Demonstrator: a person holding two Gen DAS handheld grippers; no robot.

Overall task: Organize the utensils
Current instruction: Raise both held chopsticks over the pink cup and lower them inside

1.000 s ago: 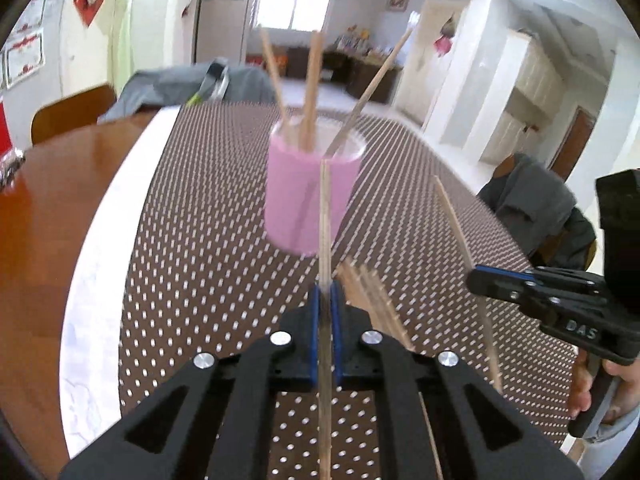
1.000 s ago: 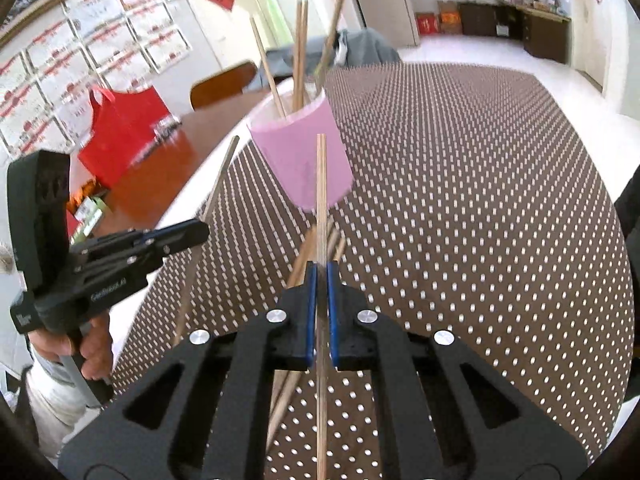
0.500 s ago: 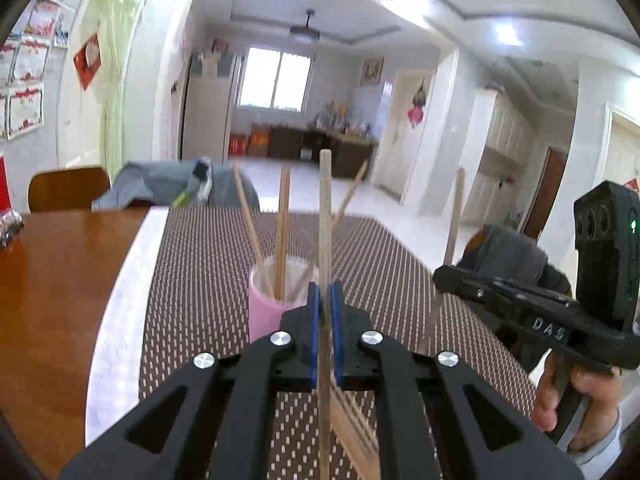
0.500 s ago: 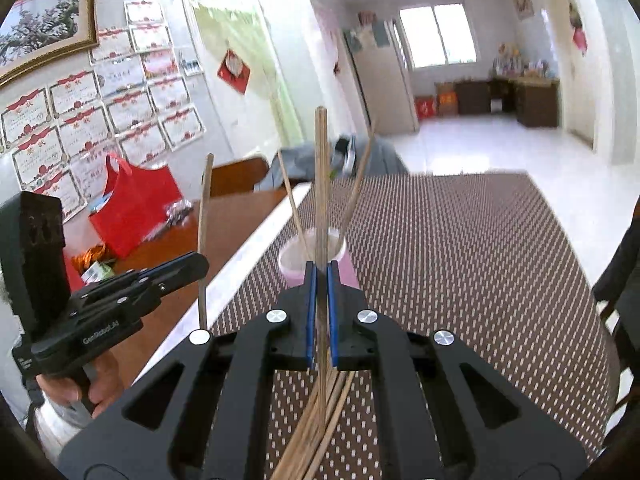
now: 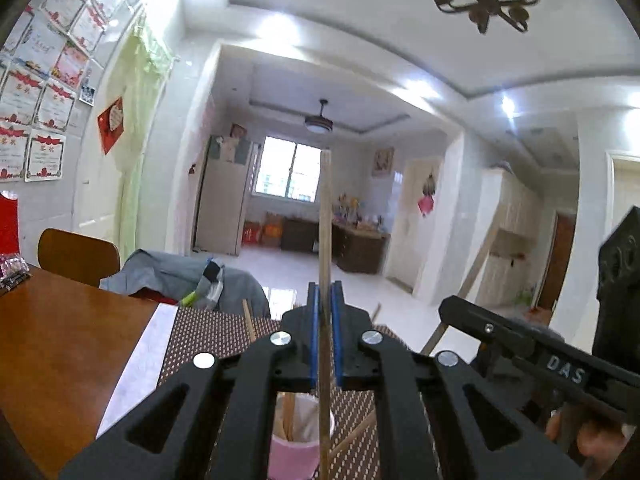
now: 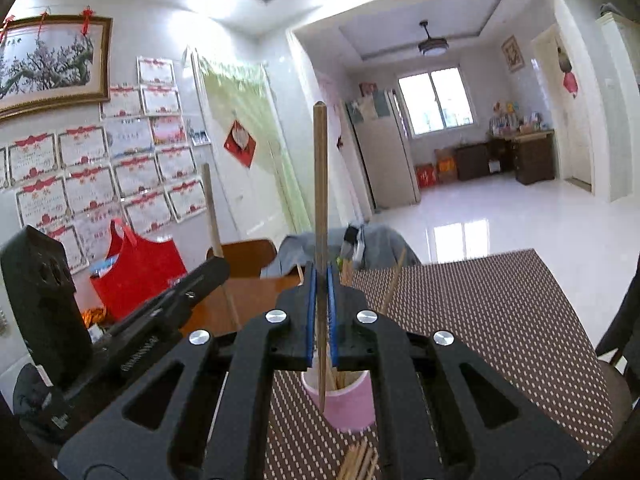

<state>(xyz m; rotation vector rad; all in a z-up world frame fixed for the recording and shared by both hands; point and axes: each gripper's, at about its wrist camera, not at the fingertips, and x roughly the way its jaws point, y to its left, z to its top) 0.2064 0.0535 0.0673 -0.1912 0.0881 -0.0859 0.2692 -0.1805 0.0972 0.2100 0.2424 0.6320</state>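
Note:
A pink cup with several wooden chopsticks leaning in it stands on the dotted brown mat, low in both wrist views and partly hidden behind the fingers. My left gripper is shut on an upright chopstick whose lower end hangs over the cup. My right gripper is shut on another upright chopstick, its pointed lower end just above the cup's rim. Each gripper shows in the other's view, held by a hand: the right gripper and the left gripper.
Loose chopsticks lie on the mat in front of the cup. The wooden table carries a red bag at the left. Grey clothing drapes a chair at the far end, beside a wooden chair.
Both grippers rose with their chopsticks and tipped up from looking down at the mat to facing level. The cup dropped from mid-frame to low behind the fingers.

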